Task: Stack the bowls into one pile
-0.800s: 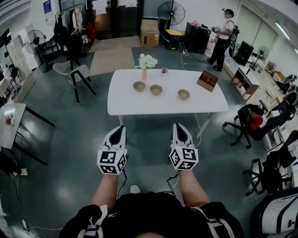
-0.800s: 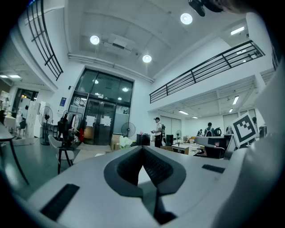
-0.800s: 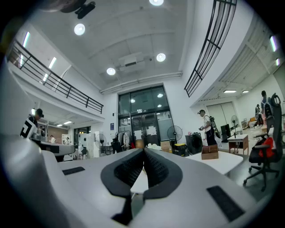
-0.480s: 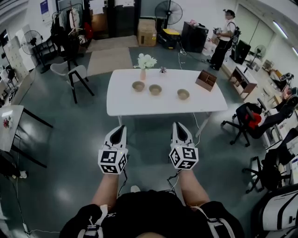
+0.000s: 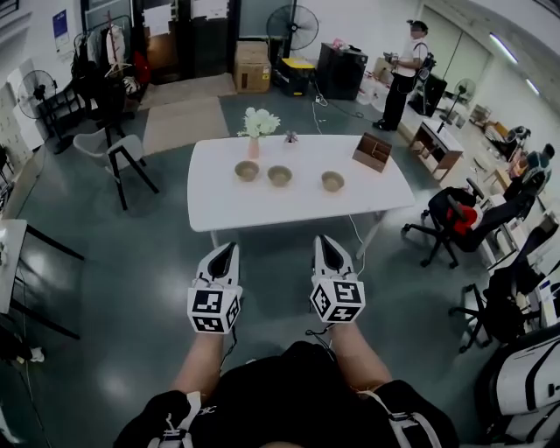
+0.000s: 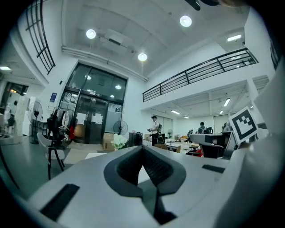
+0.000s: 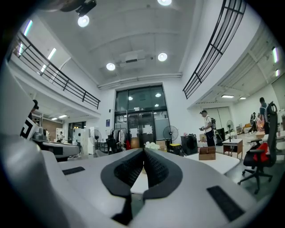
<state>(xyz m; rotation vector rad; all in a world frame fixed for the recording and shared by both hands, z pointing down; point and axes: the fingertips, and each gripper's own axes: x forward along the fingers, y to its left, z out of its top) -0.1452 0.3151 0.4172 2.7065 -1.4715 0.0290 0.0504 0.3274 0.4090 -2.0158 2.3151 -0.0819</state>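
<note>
Three tan bowls stand apart in a row on the white table [image 5: 227,206]: a left bowl [image 5: 247,171], a middle bowl [image 5: 280,176] and a right bowl [image 5: 332,181]. My left gripper [image 5: 224,250] and right gripper [image 5: 326,241] are held level over the floor, well short of the table's near edge. Both are shut with nothing between the pads. In the left gripper view the jaws [image 6: 143,149] meet at their tips, and in the right gripper view the jaws [image 7: 144,151] do too; the bowls are hidden behind them.
A vase of white flowers [image 5: 255,129] and a wooden organiser box [image 5: 372,151] stand at the table's far side. A chair [image 5: 118,157] is at the left, office chairs [image 5: 451,219] at the right. A person [image 5: 402,61] stands far back by a fan [image 5: 293,26].
The table and bowls have shifted left and slightly up in the head view as the head turned. Both grippers stay shut side by side, a little closer to the table.
</note>
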